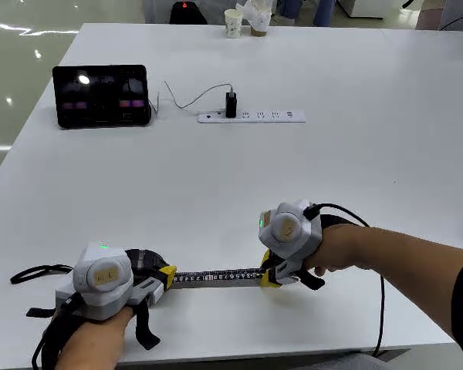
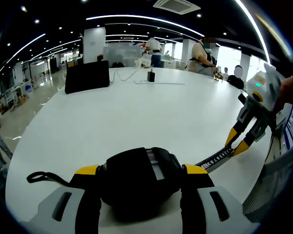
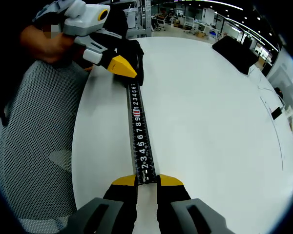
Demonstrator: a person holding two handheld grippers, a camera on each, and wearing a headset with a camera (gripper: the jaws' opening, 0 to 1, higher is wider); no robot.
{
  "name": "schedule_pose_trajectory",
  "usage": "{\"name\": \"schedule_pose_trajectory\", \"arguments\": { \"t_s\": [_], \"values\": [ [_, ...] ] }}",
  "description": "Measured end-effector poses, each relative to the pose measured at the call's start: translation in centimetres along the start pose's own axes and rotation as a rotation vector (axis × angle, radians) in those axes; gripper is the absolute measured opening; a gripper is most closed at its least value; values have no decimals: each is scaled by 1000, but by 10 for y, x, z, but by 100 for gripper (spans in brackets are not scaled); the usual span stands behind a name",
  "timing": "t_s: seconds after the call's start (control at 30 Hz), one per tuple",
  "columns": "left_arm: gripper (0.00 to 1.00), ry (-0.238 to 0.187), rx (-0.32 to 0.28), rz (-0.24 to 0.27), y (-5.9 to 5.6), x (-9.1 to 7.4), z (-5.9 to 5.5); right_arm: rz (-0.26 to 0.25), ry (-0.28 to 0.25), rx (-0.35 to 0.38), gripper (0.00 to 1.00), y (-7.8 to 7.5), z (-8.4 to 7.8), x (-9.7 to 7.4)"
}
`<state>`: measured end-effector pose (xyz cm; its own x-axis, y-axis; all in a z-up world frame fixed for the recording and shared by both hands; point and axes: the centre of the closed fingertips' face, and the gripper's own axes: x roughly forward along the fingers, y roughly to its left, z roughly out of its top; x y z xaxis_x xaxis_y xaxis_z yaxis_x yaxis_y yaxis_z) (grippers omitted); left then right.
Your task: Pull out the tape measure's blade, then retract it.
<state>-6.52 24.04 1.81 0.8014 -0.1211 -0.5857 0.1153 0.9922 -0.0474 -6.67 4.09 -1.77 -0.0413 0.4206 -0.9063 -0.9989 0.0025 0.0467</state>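
Note:
A black tape measure case sits between the yellow-tipped jaws of my left gripper, which is shut on it at the near left of the white table. Its black blade with white numbers runs flat along the table to my right gripper, shut on the blade's tip. In the head view the case is beside my left gripper, and the blade spans to my right gripper. The left gripper view shows the blade reaching my right gripper.
A dark tablet stands at the far left. A white power strip with a black plug and cable lies mid-table. A paper cup is at the far edge. A mesh chair sits by the table's near edge.

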Motion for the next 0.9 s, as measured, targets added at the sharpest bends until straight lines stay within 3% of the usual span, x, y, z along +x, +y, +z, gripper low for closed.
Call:
{"name": "schedule_pose_trajectory", "arguments": {
  "t_s": [0.9],
  "values": [
    [61, 4, -1, -4, -1, 0, -1, 4, 3, -1, 12, 0, 8, 5]
  ]
}}
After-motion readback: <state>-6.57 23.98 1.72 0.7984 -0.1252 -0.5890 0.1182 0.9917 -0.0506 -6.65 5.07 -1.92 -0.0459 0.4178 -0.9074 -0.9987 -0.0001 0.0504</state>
